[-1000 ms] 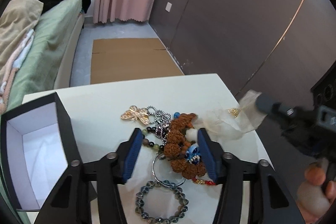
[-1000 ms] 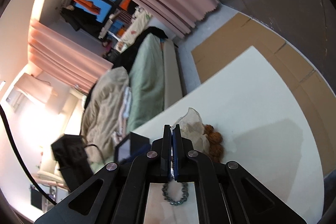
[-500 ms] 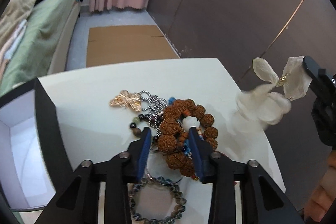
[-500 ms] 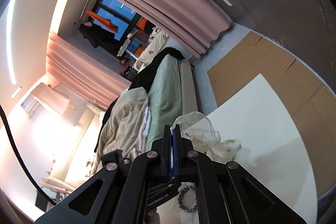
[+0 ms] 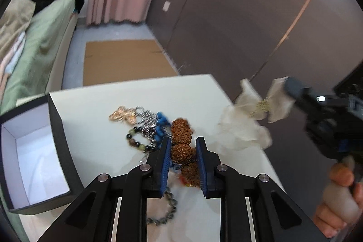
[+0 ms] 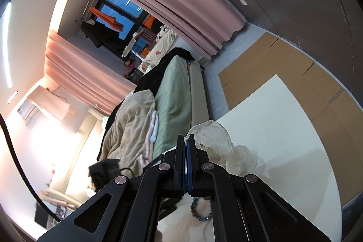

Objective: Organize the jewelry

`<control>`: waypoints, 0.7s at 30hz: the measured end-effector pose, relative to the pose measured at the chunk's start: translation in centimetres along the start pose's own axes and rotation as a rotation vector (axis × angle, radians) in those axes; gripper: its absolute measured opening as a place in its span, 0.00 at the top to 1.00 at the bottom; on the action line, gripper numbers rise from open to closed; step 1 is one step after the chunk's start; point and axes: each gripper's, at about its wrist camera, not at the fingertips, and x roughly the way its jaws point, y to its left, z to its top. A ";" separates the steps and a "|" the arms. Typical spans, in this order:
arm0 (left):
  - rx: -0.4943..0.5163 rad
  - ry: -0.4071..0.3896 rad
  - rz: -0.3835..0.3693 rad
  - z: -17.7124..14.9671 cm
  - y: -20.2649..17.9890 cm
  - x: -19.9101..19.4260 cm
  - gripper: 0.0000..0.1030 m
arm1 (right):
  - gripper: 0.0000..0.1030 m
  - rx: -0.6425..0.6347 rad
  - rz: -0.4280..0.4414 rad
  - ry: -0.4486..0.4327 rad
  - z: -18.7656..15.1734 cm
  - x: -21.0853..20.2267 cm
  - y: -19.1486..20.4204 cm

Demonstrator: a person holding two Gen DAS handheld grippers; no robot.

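My left gripper (image 5: pixel 182 144) is shut on the brown seed-bead bracelet (image 5: pixel 181 130) in the jewelry pile on the white table (image 5: pixel 95 135). A gold butterfly charm (image 5: pixel 122 114), a silver chain (image 5: pixel 145 116), blue beads (image 5: pixel 161 121) and a dark bead bracelet (image 5: pixel 138 142) lie to its left. Another dark bead bracelet (image 5: pixel 169 210) lies under the fingers. My right gripper (image 6: pixel 186 140) is shut on a sheer white organza pouch (image 6: pixel 215 142) and holds it above the table's right edge; the pouch also shows in the left wrist view (image 5: pixel 249 119).
An open black box with a white inside (image 5: pixel 34 151) stands at the table's left. A bed (image 5: pixel 34 42) with green bedding lies beyond, cardboard (image 5: pixel 122 62) covers the floor, and a dark wall (image 5: pixel 238 15) runs close on the right.
My left gripper has closed from wide open onto the brown bracelet. My right gripper has lifted the pouch off the pile and carried it up and to the right.
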 end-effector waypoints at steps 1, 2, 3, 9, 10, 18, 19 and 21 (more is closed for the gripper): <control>0.004 -0.009 -0.006 -0.1 -0.2 -0.5 0.78 | 0.97 -0.004 -0.002 -0.003 0.0 -0.1 0.1; 0.005 -0.019 -0.009 -0.1 -0.3 -1.0 0.78 | 0.97 -0.009 -0.005 -0.004 -0.1 -0.2 0.3; 0.002 -0.026 -0.010 -0.3 -0.5 -1.5 0.78 | 0.97 -0.012 -0.008 -0.003 -0.2 -0.3 0.4; -0.012 -0.072 -0.011 -0.6 -0.3 -4.2 0.82 | 0.97 -0.031 -0.008 0.012 -1.3 -0.7 1.2; -0.018 -0.079 -0.008 -0.8 -0.2 -4.7 0.82 | 0.97 -0.036 -0.006 0.014 -1.6 -0.8 1.4; -0.066 -0.123 0.013 -1.2 2.1 -7.6 0.82 | 0.97 -0.064 -0.004 0.035 -2.9 -0.4 2.7; -0.073 -0.132 0.014 -1.2 2.5 -8.0 0.82 | 0.97 -0.066 0.004 0.043 -3.0 -0.1 2.9; -0.085 -0.149 0.017 -1.3 3.0 -9.0 0.82 | 0.97 -0.073 0.017 0.052 -3.0 0.3 3.4</control>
